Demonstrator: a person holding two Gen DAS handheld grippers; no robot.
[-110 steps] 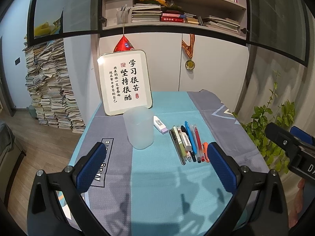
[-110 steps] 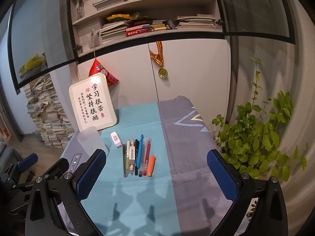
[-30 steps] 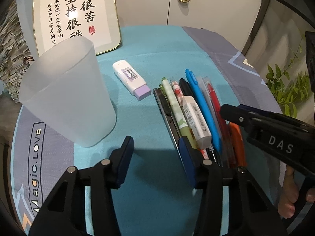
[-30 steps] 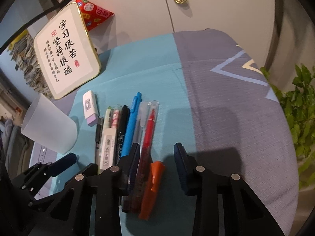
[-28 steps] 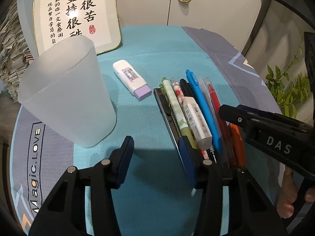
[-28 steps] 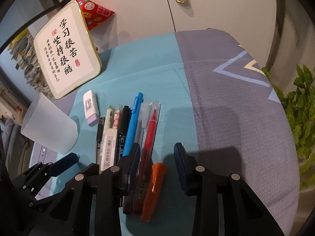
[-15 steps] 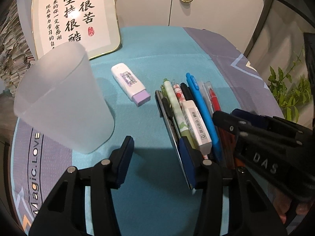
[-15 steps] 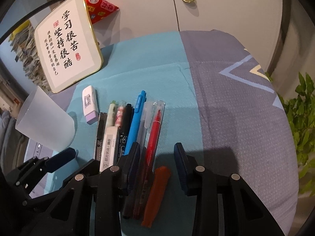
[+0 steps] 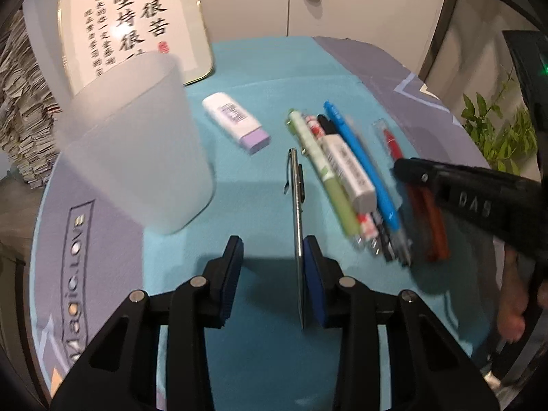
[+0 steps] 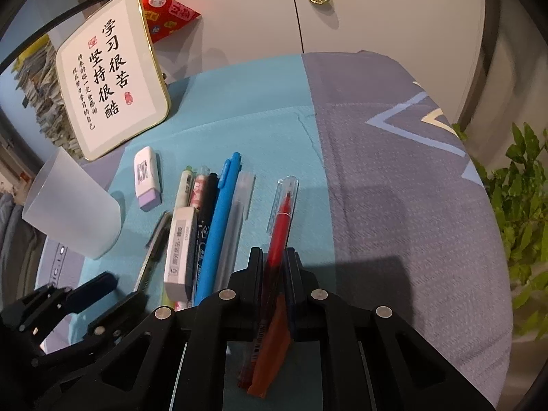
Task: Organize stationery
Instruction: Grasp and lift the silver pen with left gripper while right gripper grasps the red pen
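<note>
Since half a second ago our right gripper (image 10: 274,257) has closed on the red pen (image 10: 279,221) and orange marker (image 10: 270,346), pulled to 3 o'clock of the row. Our left gripper (image 9: 272,267) stands partly open; the metal pen (image 9: 298,212) leans against its right pad, split off at 9 o'clock. Bare cloth (image 10: 394,205) stretches rightward to the table's edge. At 10 o'clock the cup (image 9: 137,157) stands upright.

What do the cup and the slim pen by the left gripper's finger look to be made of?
Cup: frosted translucent plastic, probably; the sign behind shows through it dimly. Slim pen beside the left gripper: likely metal, with a silvery, reflective barrel and clip, though motion blur leaves it uncertain.
</note>
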